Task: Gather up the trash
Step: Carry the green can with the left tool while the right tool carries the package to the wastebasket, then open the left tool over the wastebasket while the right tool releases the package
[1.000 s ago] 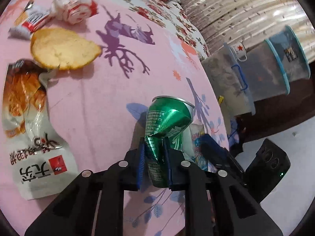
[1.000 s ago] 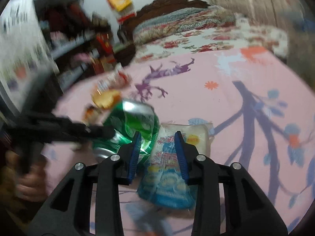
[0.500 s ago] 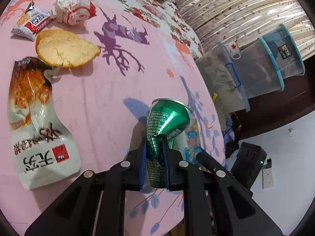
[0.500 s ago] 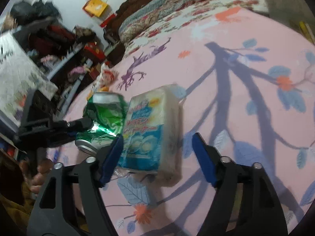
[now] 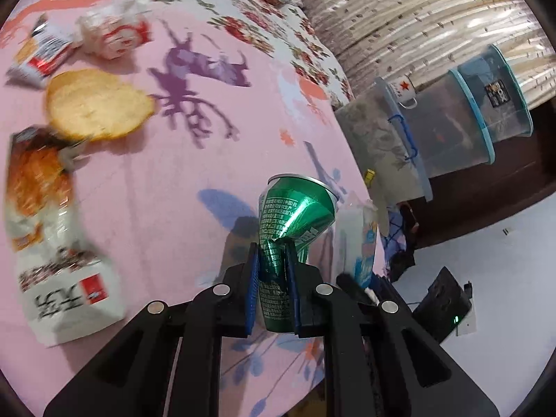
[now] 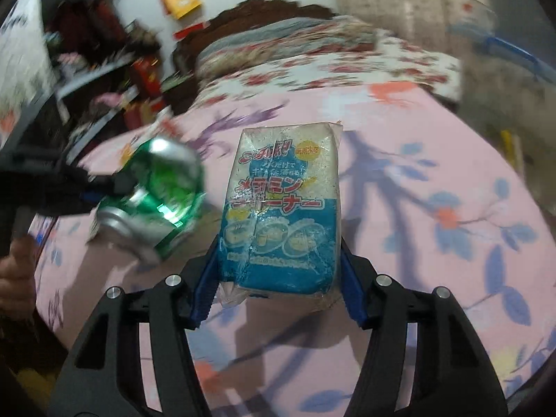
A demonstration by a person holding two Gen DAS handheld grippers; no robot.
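Can (image 5: pixel 295 219): Chinese print; packet (image 6: pixel 281 215): Japanese lettering

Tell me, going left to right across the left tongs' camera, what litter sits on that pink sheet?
Noodle packet → round flat bread → crushed green can pinched in the left tongs → blue-and-white sponge pack.

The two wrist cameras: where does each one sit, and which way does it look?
Left wrist: sits on the left tool, looks down along its fingers over the pink sheet; the tool pinches a crushed green can.
Right wrist: sits on the right tool, faces the headboard; its jaws are closing around a blue sponge pack; a hand shows at left.
Shared: the can, the pack, the sheet.
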